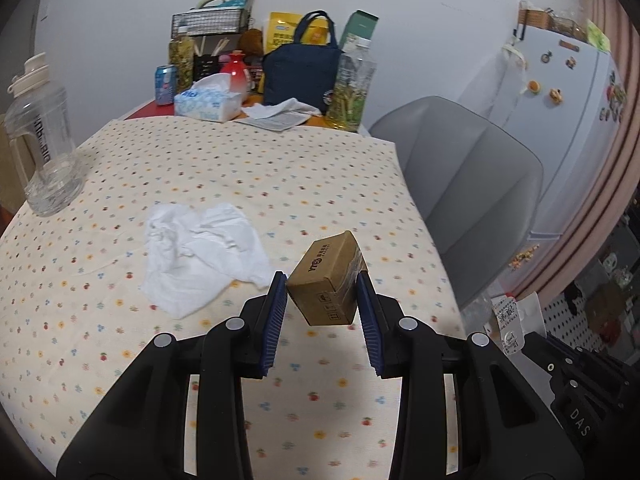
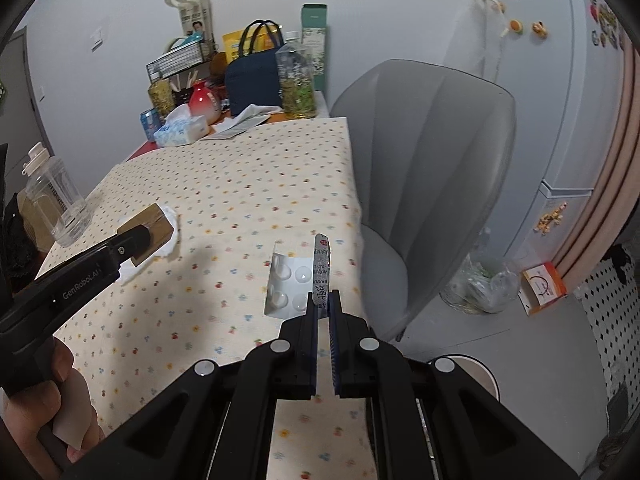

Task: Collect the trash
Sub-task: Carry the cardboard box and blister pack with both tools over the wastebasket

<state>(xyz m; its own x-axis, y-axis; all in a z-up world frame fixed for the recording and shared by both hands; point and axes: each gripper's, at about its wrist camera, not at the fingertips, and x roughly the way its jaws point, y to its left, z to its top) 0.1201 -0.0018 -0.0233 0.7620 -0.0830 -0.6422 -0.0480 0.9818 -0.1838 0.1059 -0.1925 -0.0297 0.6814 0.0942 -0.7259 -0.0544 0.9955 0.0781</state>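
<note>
While both tools hang above the bench [image 1: 120, 320], each carries a piece of trash. Left tool [image 1: 322, 294]: jaws part-way apart, blue pads pressed on the two sides of a small cardboard box [image 1: 326, 284], held clear of the cloth. Right tool [image 2: 323, 308]: jaws nearly closed, pinching an empty blister pack [image 2: 296, 280] by its printed foil edge, bubbles facing left, over the bench's right edge. Left behind: a crumpled white tissue [image 1: 200, 256] lying flat on the dotted cloth, near the box but untouched. Possible bin: a pale round rim [image 2: 476, 372] low at right on the floor, mostly hidden; cannot confirm. Judgement: two items lifted, none dropped off yet; the tissue remains. Roughly half done.
</note>
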